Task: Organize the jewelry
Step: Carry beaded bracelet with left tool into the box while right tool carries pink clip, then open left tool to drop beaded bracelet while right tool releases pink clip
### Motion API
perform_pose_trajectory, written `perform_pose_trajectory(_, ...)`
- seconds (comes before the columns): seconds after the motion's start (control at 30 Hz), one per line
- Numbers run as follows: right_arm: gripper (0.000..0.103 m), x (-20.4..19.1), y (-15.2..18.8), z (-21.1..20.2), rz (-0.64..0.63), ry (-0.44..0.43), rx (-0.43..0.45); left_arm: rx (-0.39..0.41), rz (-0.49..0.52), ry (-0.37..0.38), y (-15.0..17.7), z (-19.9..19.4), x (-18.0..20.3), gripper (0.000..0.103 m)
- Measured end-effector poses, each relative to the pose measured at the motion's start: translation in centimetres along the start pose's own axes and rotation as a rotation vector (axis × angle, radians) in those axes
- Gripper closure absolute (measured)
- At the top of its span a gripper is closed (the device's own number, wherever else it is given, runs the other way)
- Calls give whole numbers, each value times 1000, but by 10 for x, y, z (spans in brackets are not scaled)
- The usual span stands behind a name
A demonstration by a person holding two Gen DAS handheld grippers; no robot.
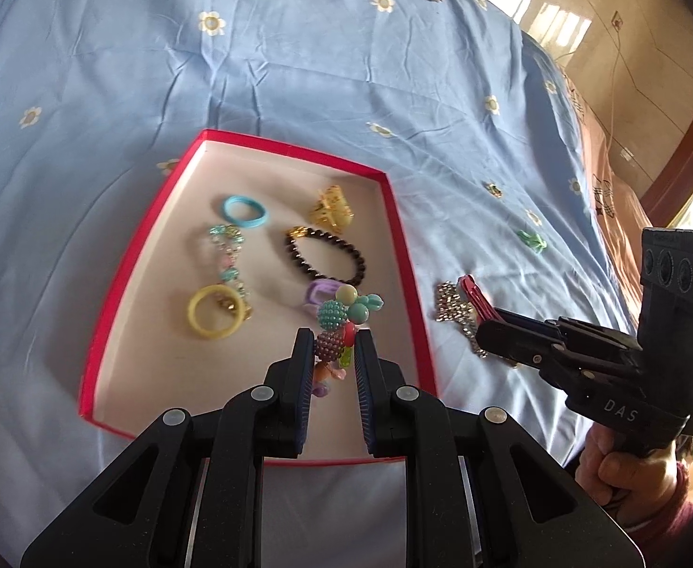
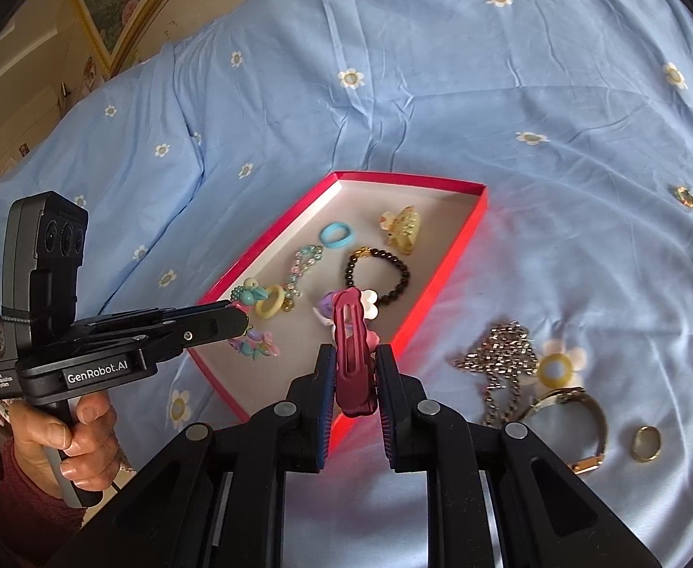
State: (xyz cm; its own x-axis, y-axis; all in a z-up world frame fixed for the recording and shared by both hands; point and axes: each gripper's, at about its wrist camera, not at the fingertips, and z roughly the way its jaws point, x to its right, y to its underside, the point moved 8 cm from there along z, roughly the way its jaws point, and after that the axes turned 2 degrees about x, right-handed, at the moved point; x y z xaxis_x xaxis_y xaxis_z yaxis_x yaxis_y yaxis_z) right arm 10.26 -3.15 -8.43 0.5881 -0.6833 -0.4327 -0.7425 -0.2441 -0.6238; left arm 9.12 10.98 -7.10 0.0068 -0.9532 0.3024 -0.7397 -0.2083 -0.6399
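Blue bedsheet [image 1: 299, 71]: left gripper [image 1: 331, 355] clamps beaded bracelet [image 1: 342, 322] (over red box [image 1: 394, 217]).

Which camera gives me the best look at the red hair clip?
The right wrist view: the red hair clip stands upright between the right gripper fingers, close and whole. In the left wrist view only its far end shows, poking past that gripper's fingertips beside the silver chain.

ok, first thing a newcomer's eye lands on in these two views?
The red-rimmed box on the blue flowered bedspread, already holding hair ties and a dark bead bracelet. Over it, the left gripper clamps a colourful beaded bracelet. The right gripper pinches a red hair clip by the box's right side, with a silver chain and gold watch loose on the bedspread.
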Motion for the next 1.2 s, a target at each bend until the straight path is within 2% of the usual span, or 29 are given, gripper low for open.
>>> perform_pose_trajectory(0.43, 86, -31, 4, 44, -59, -33, -73, -2, -33, -77, 3, -1, -42, 88)
perform_pose_trajectory(1.0, 86, -34, 18, 97, -158, 43, -193, -70, -42, -148, 13, 30, -74, 88)
perform_pose_trajectory(1.2, 86, -36, 19, 100, -183, 53, -199, -84, -57, -144, 17, 36, -76, 87)
